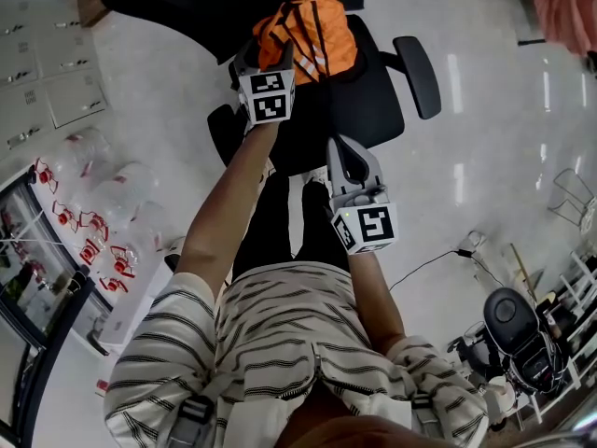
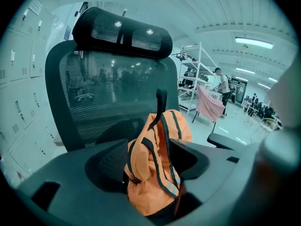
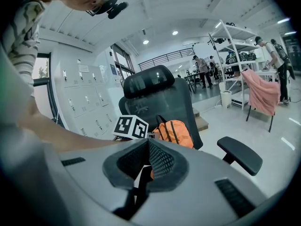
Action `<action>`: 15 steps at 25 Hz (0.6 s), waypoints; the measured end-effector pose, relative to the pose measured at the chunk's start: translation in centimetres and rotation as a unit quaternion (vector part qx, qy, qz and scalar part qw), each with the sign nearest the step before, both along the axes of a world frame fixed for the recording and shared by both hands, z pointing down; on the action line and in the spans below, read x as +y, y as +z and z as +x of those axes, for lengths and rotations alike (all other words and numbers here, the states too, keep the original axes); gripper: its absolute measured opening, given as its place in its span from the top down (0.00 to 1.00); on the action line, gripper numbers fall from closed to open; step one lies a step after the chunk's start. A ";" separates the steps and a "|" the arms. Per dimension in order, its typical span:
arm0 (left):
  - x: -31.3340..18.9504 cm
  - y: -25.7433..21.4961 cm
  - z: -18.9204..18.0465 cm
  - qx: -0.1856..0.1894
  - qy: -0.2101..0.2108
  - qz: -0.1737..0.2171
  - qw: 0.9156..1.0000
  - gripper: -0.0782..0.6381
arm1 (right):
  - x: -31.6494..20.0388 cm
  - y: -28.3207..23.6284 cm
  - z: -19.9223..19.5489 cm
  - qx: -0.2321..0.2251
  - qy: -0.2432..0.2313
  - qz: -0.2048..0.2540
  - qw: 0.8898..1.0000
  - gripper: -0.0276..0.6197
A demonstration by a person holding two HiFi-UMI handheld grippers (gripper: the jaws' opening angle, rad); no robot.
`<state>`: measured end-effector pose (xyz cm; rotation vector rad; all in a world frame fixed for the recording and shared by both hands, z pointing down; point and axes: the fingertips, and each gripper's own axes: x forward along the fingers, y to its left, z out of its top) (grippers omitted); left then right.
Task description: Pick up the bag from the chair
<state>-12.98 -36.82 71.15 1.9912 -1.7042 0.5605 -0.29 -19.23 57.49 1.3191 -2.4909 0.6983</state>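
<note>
1. Left claw [image 2: 155, 173] is released, jaws wide. The orange bag [image 2: 160, 140] sits on the chair seat [image 1: 364, 101] and stands between the jaws. As far as I can tell the pads aren't pressing it.
2. Soft fabric between the pads is the main risk. If I clench on a loose fold only, the bag likely sags or slides out on lift.
3. Black straps [image 2: 165, 154] run down the bag's face between the jaws. Pinching one strap alone would make the bag swing and tilt.
4. Top loop [image 2: 161, 102] stands up just past the tips. It could snag a jaw if I push deeper.
5. Mesh backrest [image 2: 117, 93] is directly behind the bag, ahead of the claw. If I overshoot, I'd shove the bag into it, or the chair might swivel away.
6. Armrest [image 2: 225, 141] is off to the claw's right. A sideways lift could hook the bag on it, so straight up looks safer.
7. Right claw [image 3: 147, 144] hangs well back from the bag, clenched on nothing. There's no backup if the left grip slips.
</note>
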 end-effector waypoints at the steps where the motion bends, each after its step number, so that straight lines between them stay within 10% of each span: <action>1: -0.3 0.1 -0.1 -0.003 0.001 0.000 1.000 0.52 | 0.0 0.1 0.0 0.000 0.000 -0.001 1.000 0.93; 15: -3.5 1.7 -0.2 -0.012 0.000 -0.004 1.000 0.52 | -0.3 0.6 0.2 0.002 0.003 -0.008 1.000 0.93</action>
